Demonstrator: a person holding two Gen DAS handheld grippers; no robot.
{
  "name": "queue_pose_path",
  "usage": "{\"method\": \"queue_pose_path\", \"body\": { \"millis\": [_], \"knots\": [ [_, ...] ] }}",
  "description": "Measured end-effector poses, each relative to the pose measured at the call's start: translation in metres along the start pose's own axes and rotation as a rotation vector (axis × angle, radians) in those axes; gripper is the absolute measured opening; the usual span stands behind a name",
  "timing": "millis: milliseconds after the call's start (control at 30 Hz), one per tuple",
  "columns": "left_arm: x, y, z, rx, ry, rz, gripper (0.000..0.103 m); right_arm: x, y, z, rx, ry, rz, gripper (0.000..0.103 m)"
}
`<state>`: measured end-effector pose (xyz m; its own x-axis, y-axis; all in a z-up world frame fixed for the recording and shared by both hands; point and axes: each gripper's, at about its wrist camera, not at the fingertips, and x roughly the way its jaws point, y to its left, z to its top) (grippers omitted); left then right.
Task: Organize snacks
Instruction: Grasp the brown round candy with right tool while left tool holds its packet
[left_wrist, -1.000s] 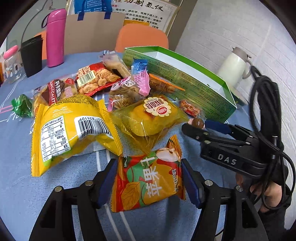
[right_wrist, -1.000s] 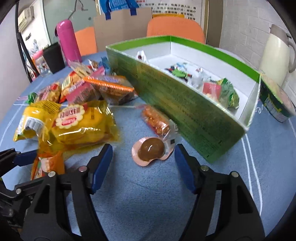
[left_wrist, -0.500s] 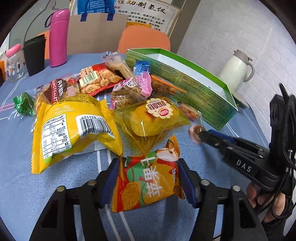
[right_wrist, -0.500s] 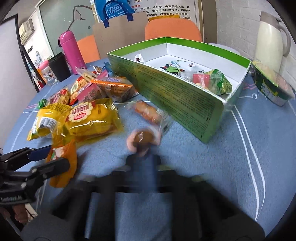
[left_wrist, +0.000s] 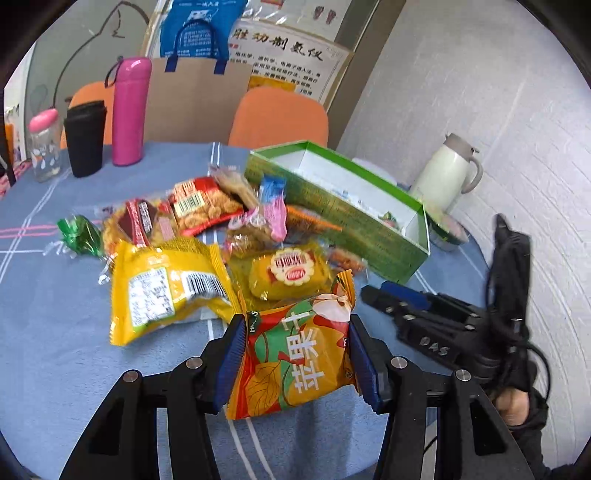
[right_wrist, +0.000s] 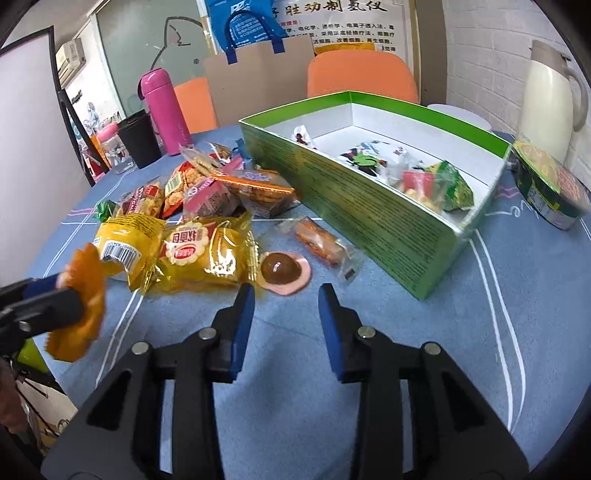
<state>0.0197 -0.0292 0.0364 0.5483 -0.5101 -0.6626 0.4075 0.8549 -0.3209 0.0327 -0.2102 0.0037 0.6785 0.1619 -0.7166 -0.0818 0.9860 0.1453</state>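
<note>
Orange snack packet (left_wrist: 295, 354) is clamped between left gripper (left_wrist: 295, 360) fingers, above the table (left_wrist: 55, 332). Right gripper (right_wrist: 286, 299) fingers are spread apart; brown candy (right_wrist: 282, 267) lies at 12 o'clock, green box (right_wrist: 369, 206) at 1 o'clock.

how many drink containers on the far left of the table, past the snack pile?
3, clustered together: tall pink thermos bottle, black tumbler cup in front of it, and a clear bottle with pink lid leftmost. Others may sit outside the frame.
</note>
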Motion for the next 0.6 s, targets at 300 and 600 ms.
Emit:
{"method": "queue_pose_path", "body": {
  "millis": [300,600],
  "knots": [
    [0.001,0.020,0.002,-0.047,0.008,0.012,0.055,0.039,0.010,0.014,-0.033,0.069,-0.032,0.038],
    [0.010,0.026,0.001,-0.062,0.022,0.005,0.055,0.045,0.011,0.018,-0.036,0.078,-0.035,0.030]
  ]
}}
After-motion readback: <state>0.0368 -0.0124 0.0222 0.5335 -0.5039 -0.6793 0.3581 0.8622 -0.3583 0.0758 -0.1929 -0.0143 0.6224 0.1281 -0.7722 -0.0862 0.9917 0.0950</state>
